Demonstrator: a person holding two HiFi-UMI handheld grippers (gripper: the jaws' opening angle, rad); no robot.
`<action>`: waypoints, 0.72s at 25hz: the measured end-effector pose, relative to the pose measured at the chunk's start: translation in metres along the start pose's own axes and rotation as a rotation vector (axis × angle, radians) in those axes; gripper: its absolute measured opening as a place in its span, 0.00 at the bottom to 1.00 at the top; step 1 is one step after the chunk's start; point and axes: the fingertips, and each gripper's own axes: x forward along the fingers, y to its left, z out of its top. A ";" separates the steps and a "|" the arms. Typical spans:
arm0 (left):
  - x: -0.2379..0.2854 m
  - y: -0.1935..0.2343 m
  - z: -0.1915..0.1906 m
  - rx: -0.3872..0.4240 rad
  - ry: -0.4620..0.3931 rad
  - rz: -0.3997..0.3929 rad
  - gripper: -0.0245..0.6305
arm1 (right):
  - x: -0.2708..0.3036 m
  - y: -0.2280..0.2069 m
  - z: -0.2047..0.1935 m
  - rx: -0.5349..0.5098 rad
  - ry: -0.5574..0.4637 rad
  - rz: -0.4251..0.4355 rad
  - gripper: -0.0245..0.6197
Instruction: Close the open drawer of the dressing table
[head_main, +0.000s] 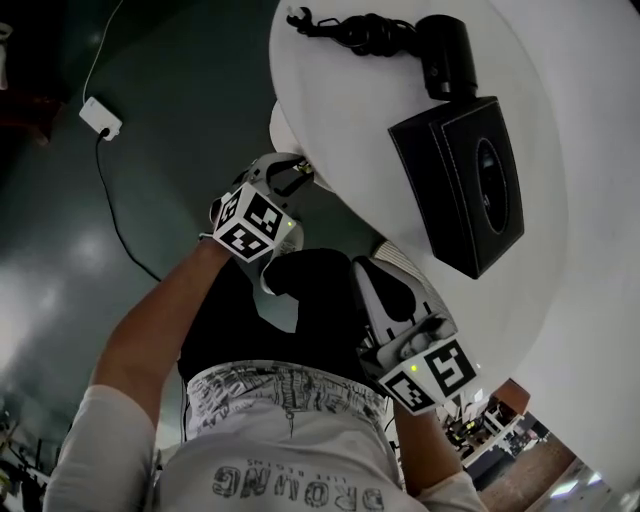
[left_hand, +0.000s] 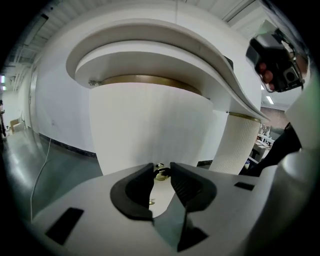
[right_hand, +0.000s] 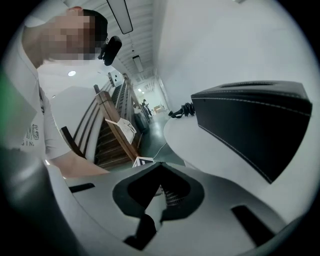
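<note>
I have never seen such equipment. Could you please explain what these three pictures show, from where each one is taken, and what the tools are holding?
There is no robot here: a person holds a two-jaw gripper in each hand. The head view looks down from the person's head onto a white dressing table carrying a black box and a hair dryer. The other two pictures come from a camera riding on each gripper. The left gripper has its jaws closed on a small brass knob on the curved white front, probably the drawer. The right gripper has its jaws together and holds nothing.
</note>
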 end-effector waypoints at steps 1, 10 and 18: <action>0.004 0.001 0.002 0.007 -0.001 -0.002 0.22 | 0.000 0.000 -0.001 0.002 -0.002 -0.002 0.05; 0.029 0.004 0.013 0.041 -0.010 -0.029 0.22 | -0.001 -0.011 -0.005 0.024 -0.014 -0.030 0.05; 0.035 0.005 0.016 0.048 -0.010 -0.036 0.23 | 0.000 -0.021 -0.002 0.045 -0.013 -0.039 0.05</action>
